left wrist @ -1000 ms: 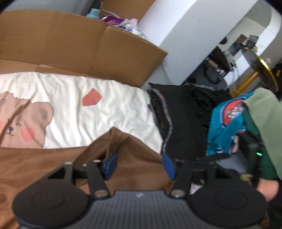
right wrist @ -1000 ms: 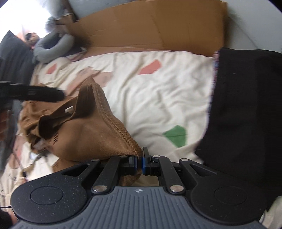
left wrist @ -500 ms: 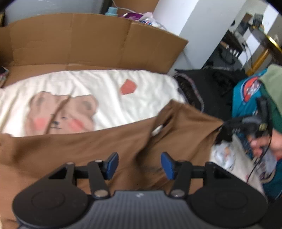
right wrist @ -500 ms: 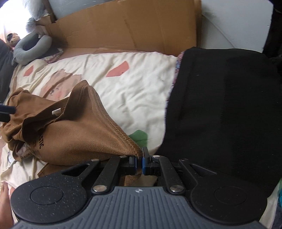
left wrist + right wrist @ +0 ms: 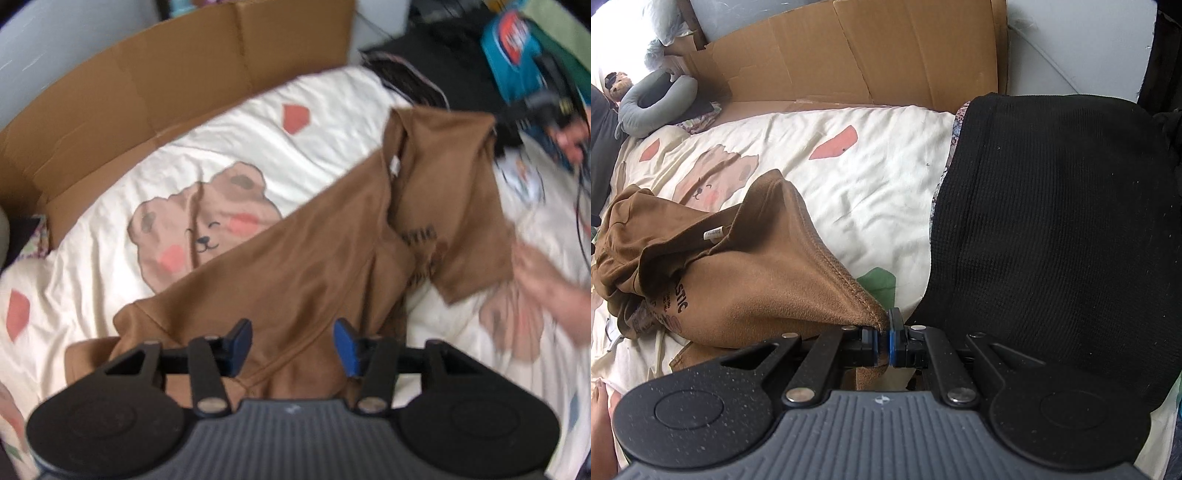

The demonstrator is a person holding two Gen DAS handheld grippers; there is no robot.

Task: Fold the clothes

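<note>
A brown T-shirt (image 5: 332, 258) lies crumpled across a cream bedsheet (image 5: 258, 147) with a bear print. My left gripper (image 5: 292, 345) hovers open over the shirt's near edge, its blue pads apart and brown cloth showing between them. In the right wrist view the same brown T-shirt (image 5: 757, 288) is stretched toward me, and my right gripper (image 5: 882, 343) is shut on its stitched hem. In the left wrist view that gripper (image 5: 546, 107) shows blurred at the upper right, at the shirt's lifted far end.
A black knit garment (image 5: 1052, 240) covers the bed's right side. Flattened cardboard (image 5: 868, 55) stands along the back. A teal garment (image 5: 517, 62) lies at the far right, a grey neck pillow (image 5: 653, 103) at the far left. A hand (image 5: 546, 280) is at the right.
The left gripper has drawn back and swung left, so more of the bear sheet and spread shirt shows. The right gripper has pulled the hem further right, still shut on it.
</note>
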